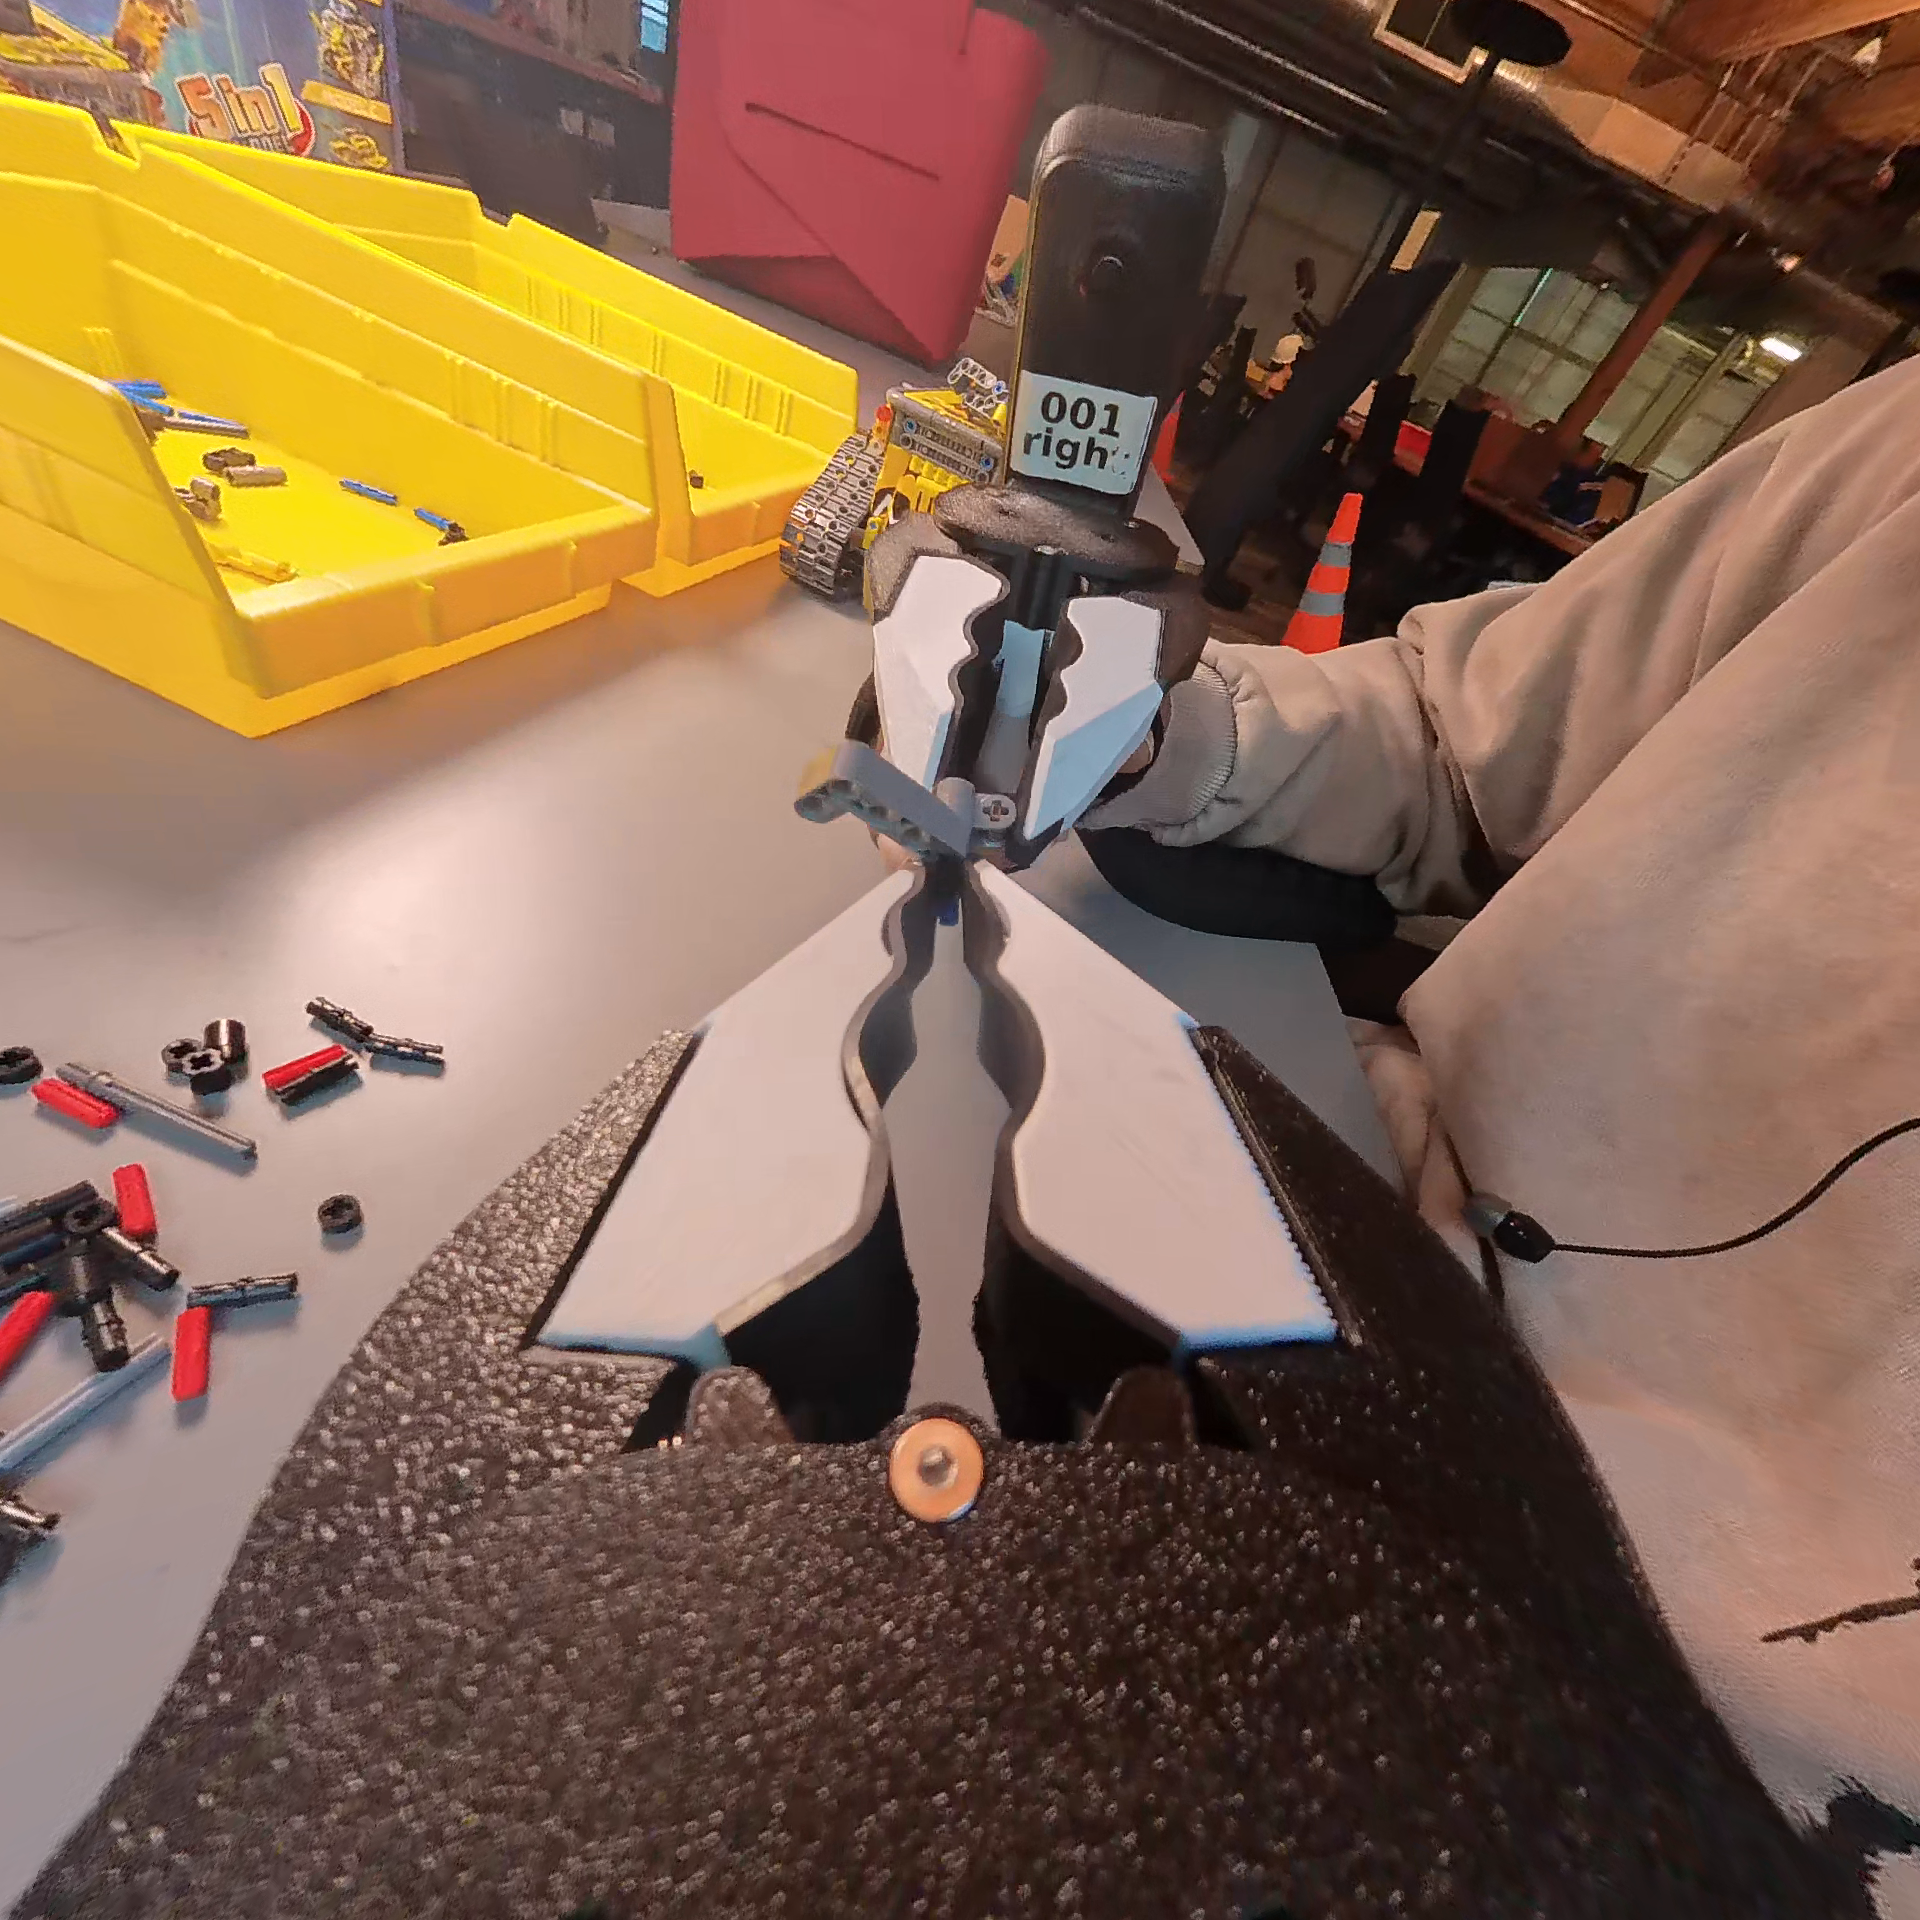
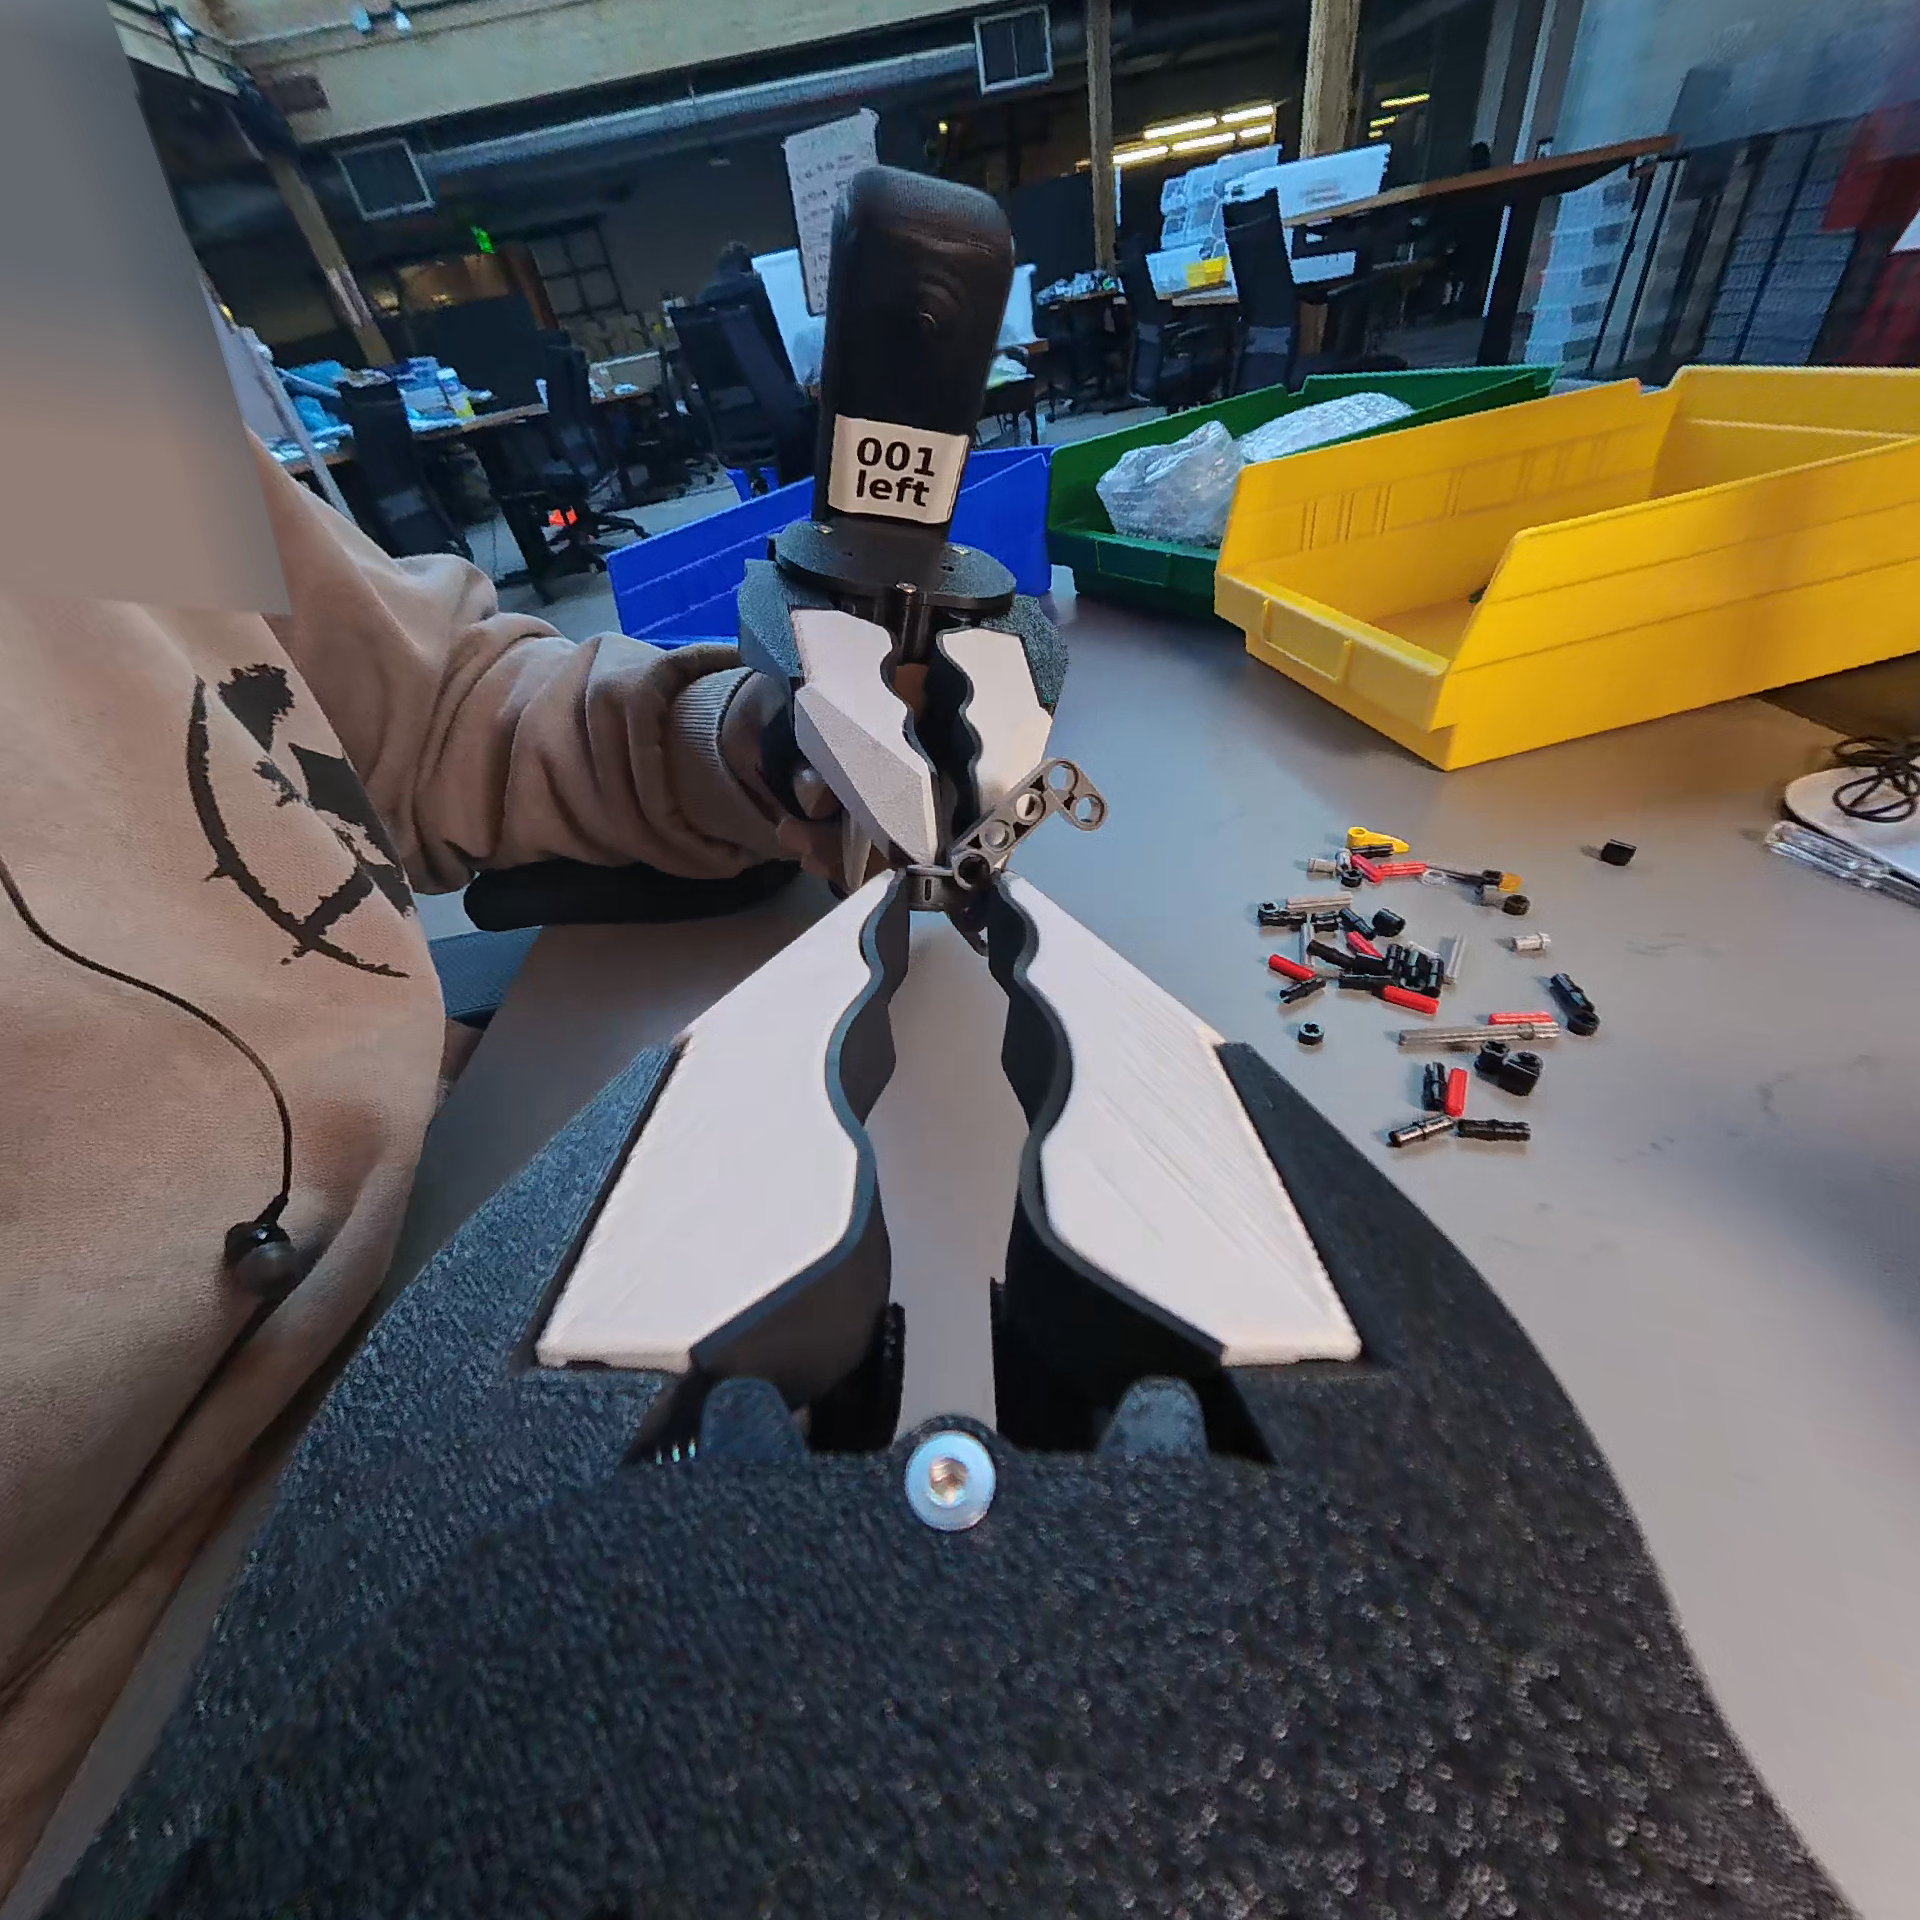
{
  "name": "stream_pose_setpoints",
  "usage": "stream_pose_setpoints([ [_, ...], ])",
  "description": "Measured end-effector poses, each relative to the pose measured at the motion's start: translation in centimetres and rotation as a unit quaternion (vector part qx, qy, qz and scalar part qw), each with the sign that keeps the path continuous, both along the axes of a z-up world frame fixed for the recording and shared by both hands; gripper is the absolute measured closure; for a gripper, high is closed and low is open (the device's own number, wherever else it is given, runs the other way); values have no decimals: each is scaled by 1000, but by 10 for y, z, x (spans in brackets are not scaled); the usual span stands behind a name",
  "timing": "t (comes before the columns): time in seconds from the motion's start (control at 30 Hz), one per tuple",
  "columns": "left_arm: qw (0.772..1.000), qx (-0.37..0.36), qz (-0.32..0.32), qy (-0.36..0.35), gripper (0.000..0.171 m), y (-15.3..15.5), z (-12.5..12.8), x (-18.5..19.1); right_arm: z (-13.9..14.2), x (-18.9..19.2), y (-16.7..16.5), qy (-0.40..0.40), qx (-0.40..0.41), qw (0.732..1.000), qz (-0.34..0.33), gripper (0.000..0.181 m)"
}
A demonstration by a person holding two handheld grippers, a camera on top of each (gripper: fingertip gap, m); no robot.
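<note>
My left gripper [image 1: 940, 899] and right gripper [image 2: 948, 883] meet tip to tip above the grey table [image 1: 468, 831]. The right gripper [image 1: 982, 831] is shut on a small grey beam assembly [image 1: 873, 805], a holed beam with a connector that sticks out sideways; it also shows in the right wrist view [image 2: 1029, 816]. The left gripper [image 2: 920, 847] is shut on a small blue pin [image 1: 948, 912], held right against the assembly. The contact point itself is hidden by the fingertips.
Yellow bins [image 1: 416, 623] holding a few small parts stand at the back, beside a yellow tracked model [image 1: 894, 488]. Loose red, black and grey pins and axles [image 1: 156, 1195] lie on the table [image 2: 1423, 987]. Green [image 2: 1132, 561] and blue [image 2: 686, 582] bins stand farther off. A person's beige sleeve [image 1: 1558, 727] is close by. The tips of both grippers are at nearly the same place.
</note>
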State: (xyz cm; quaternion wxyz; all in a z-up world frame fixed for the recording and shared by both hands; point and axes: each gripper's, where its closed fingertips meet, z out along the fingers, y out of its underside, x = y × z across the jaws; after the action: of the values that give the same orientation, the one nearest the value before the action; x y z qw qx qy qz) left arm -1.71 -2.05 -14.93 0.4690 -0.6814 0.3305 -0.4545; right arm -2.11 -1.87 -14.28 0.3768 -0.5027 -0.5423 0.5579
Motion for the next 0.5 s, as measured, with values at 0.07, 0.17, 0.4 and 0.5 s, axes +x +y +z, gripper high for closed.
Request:
stream_pose_setpoints([
  [0.07, 1000, 3, -3, -6, 169, -1, 4, 1, 6, 4, 3, 8, -9, 1000, 0, 170],
  [0.17, 1000, 18, -6, -6, 169, -3, 8, 3, 11, 6, 0, 13, 2, 1000, 2, 170],
  [0.4, 996, -52, -56, -35, 153, -15, -5, 6, 0, 8, -10, -9, 6, 999, 31, 169],
  [0.5, 991, -77, -76, -79, 144, -17, 4, 8, 0, 3, -17, -4, 26, 999, 34, 169],
])
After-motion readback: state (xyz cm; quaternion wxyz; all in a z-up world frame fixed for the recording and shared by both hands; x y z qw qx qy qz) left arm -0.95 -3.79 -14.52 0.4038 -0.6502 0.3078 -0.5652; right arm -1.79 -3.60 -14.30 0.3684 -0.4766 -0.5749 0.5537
